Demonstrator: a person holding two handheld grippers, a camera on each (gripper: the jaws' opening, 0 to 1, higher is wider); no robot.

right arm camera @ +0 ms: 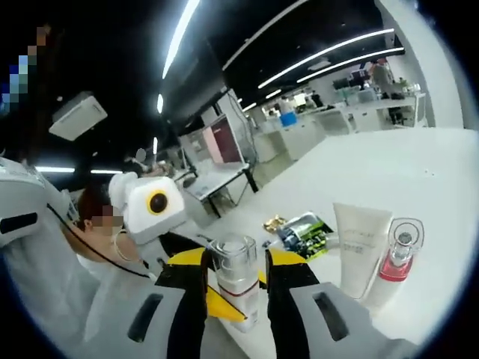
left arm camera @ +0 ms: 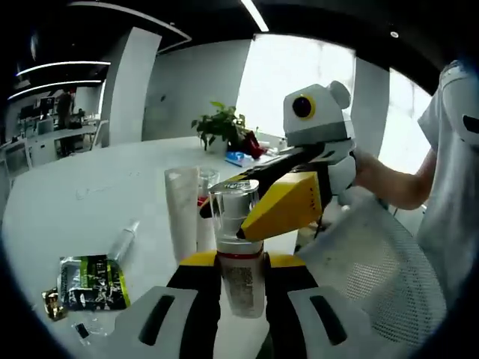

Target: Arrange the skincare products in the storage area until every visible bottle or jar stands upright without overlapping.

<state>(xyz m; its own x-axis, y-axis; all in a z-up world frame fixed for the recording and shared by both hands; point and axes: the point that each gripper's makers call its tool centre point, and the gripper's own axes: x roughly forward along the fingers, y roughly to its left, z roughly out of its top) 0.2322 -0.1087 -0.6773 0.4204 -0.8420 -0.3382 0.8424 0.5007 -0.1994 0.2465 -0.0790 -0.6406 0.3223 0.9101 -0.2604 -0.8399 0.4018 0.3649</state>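
Open office, big white surface (left arm camera: 90, 187). White tube (right arm camera: 359, 247) and pink-based bottle (right arm camera: 397, 262) stand upright mid-surface, green sachet (left arm camera: 93, 283) lies flat near the edge. Clear-capped bottle (left arm camera: 239, 254) held off the surface by both left gripper (left arm camera: 241, 277) and right gripper (right arm camera: 236, 280), jaws narrow. Judged step: handover or setting down upright beside the tube. Bottle base hidden; label unreadable.

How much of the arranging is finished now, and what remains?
Done: the white tube and the pink-capped bottle stand upright side by side on the table. In hand: the clear-capped bottle is held upright by both the left tongs and the right tongs. Left: setting it down, and the small tube lies flat.
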